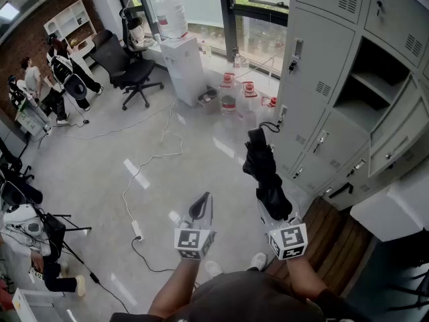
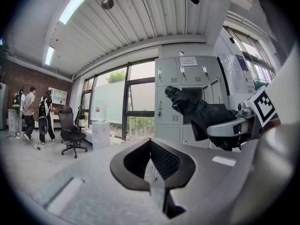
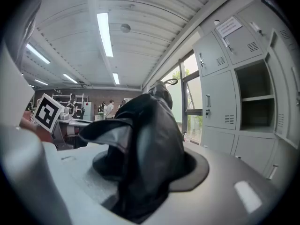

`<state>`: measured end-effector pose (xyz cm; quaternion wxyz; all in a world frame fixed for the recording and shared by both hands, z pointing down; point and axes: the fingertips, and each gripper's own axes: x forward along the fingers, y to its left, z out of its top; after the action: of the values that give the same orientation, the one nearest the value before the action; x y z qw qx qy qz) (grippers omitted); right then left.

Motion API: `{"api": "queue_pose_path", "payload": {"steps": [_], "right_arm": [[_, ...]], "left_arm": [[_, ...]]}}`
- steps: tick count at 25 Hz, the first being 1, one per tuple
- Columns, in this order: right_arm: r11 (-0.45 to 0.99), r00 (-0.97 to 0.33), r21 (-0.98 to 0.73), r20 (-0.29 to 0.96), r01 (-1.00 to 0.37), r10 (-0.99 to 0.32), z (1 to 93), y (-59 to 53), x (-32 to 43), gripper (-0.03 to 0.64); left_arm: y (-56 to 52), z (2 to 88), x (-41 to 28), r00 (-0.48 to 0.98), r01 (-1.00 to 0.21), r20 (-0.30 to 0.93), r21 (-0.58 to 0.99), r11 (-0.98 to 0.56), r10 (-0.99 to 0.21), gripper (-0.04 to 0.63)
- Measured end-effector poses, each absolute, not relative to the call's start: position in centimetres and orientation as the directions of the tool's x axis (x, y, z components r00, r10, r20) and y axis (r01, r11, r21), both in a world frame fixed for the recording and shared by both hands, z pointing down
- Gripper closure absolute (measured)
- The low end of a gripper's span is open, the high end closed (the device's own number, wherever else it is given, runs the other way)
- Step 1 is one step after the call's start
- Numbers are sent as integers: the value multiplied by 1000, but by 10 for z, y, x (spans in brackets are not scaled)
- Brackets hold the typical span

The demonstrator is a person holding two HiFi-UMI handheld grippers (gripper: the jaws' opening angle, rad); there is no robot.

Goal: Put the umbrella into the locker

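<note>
Black umbrella [image 3: 150,139]; unreadable notice [image 3: 229,27] on locker [image 3: 216,97]

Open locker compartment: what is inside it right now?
One shelf crosses the open locker compartment; nothing lies on the parts that show. The open door covers its lower right corner, and the space above the shelf is too dark to read fully.

The umbrella [image 3: 150,139] hides the pads of the right gripper [image 3: 147,172], and the locker [image 1: 322,45] is cropped.

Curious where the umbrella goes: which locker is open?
The locker showing a dark interior with a shelf, in the right-hand column; the grey doors left of it are closed.
</note>
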<state>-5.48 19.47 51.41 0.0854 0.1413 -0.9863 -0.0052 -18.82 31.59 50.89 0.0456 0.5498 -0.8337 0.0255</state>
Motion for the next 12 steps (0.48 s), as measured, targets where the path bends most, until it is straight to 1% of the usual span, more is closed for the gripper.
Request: {"api": "queue_pose_path", "payload": {"steps": [9,12], "right_arm": [[963,-950,62,157,-264,-270,507,202,-54,387],[965,-954,44,147,-258,-261,505,203,-51,383]], "left_arm": [[321,512,-181,-374,-927,97,6,376,-922,591],[320,513,-177,-372,-927,99,3,374,-923,591]]}}
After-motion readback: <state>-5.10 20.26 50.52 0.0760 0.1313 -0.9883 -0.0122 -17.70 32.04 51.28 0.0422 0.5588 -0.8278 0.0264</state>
